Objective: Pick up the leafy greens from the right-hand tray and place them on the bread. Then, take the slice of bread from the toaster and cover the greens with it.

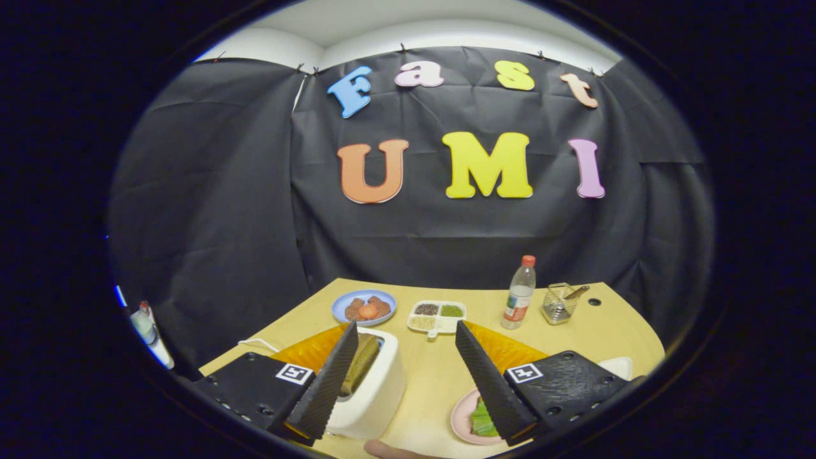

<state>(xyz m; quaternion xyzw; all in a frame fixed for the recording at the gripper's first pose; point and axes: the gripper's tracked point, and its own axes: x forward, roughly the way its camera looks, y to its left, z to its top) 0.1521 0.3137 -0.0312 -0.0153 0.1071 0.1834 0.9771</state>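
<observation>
gripper view: fingers [404, 335] apart, one toaster [370, 389]

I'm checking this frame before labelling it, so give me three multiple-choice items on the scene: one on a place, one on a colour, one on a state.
1. Where is the white toaster?
A. beside the bottle
B. close by the gripper's left finger
C. on the blue plate

2. What colour is the cap of the bottle?
A. red
B. green
C. black

3. How does the gripper stand?
A. shut on the bread
B. shut on the leafy greens
C. open, holding nothing

Answers:
1 B, the toaster sits against the left finger, with a slice of bread in its slot.
2 A, the cap on the clear bottle is red.
3 C, the fingers are spread wide with bare table between them; the leafy greens lie on the pink plate by the right finger.
</observation>
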